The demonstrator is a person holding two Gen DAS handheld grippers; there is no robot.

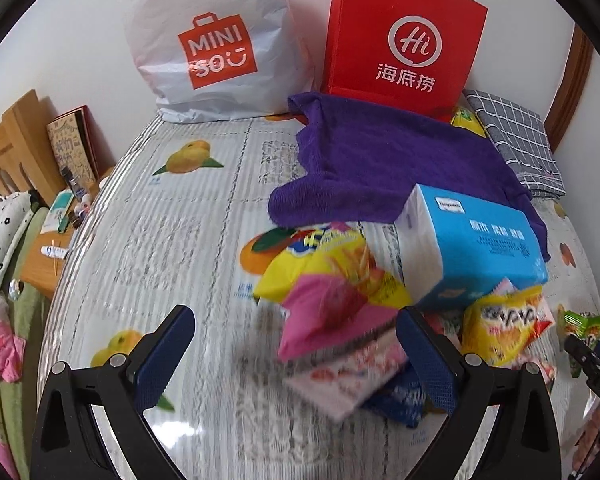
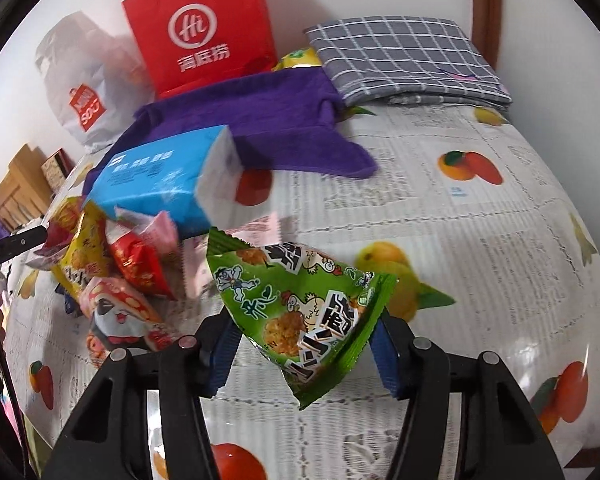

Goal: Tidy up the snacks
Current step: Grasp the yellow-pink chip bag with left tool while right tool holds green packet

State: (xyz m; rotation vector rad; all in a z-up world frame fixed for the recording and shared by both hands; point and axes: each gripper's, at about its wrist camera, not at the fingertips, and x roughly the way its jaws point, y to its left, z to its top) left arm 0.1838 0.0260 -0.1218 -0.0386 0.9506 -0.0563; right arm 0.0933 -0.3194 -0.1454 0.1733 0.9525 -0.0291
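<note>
Snacks lay heaped on the fruit-print surface [image 1: 160, 240] in the left wrist view, the pink packet [image 1: 332, 320] just ahead and toward the right finger of the left gripper [image 1: 296, 344], whose jaws stood wide apart and empty, with the blue tissue pack [image 1: 472, 248] leaning on the pile and a purple towel [image 1: 380, 160] beyond. From the right wrist, the right gripper [image 2: 304, 348] had its jaws clamped on the green snack bag [image 2: 300, 312], held tilted above the surface, its long axis running up-left toward the pile; the red paper bag [image 2: 204, 28] stood well apart, the tissue pack and towel between.
</note>
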